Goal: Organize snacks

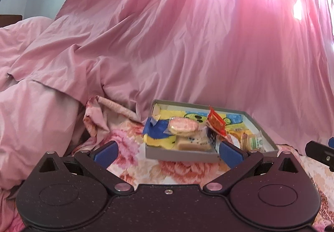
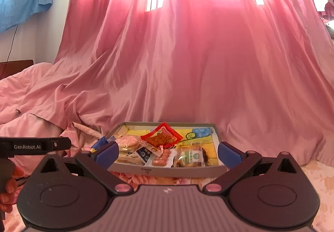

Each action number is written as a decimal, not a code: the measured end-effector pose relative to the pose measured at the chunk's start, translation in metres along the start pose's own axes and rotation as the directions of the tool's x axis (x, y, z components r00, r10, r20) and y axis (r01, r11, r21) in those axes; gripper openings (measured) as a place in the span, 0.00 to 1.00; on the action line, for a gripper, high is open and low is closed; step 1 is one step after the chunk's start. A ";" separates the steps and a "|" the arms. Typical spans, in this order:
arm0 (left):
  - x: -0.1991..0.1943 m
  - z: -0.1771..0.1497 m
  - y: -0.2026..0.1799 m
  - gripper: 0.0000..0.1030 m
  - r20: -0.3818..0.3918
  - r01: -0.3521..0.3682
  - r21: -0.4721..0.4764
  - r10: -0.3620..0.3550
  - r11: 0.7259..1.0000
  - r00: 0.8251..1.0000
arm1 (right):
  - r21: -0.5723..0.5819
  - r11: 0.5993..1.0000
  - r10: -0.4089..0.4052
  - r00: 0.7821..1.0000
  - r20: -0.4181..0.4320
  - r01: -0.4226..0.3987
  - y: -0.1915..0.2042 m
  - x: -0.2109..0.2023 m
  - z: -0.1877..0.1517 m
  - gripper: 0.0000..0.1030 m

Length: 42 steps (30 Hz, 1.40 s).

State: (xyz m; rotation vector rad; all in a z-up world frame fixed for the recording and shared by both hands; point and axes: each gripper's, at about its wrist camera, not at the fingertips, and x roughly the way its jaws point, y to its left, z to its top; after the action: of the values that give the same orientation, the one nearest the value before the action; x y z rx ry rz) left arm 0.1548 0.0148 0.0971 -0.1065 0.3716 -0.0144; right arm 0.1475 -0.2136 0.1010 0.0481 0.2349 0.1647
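A shallow grey box [image 1: 179, 153] [image 2: 167, 170] sits on the flowered bedspread and holds several snack packets. A round pink packet [image 1: 182, 125] [image 2: 127, 141], a red packet [image 1: 216, 122] [image 2: 161, 136], a sausage pack [image 2: 161, 159] and a green-labelled packet [image 2: 193, 156] [image 1: 255, 140] lie in it. My left gripper [image 1: 168, 152] is open and empty, just short of the box's near left side. My right gripper [image 2: 167, 152] is open and empty, fingers either side of the box's near edge.
A pink curtain [image 2: 187, 54] hangs down onto the bed behind the box. A rumpled pink quilt [image 1: 31, 85] lies at left. The flowered bedspread [image 1: 167, 171] lies under the grippers. The left gripper's body [image 2: 33, 146] shows at left in the right wrist view.
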 end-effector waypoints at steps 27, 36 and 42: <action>-0.031 -0.087 0.014 0.99 -0.039 -0.040 0.081 0.043 0.996 0.998 | 0.029 0.998 -0.049 0.993 -0.110 0.053 0.016 -0.032 -0.080 1.00; -0.032 -0.104 0.020 0.99 -0.074 -0.008 0.097 0.015 0.995 0.997 | 0.034 0.997 -0.063 0.985 -0.158 0.069 0.021 -0.029 -0.095 1.00; -0.029 -0.108 0.022 0.99 -0.084 -0.005 0.092 0.012 0.996 0.996 | 0.040 0.996 -0.072 0.981 -0.178 0.081 0.022 -0.028 -0.103 1.00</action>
State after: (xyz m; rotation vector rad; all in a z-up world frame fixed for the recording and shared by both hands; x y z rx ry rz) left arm 0.0882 0.0263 0.0058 -0.0138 0.4556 -0.0277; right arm 0.0930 -0.1934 0.0084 0.0715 0.4171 0.0864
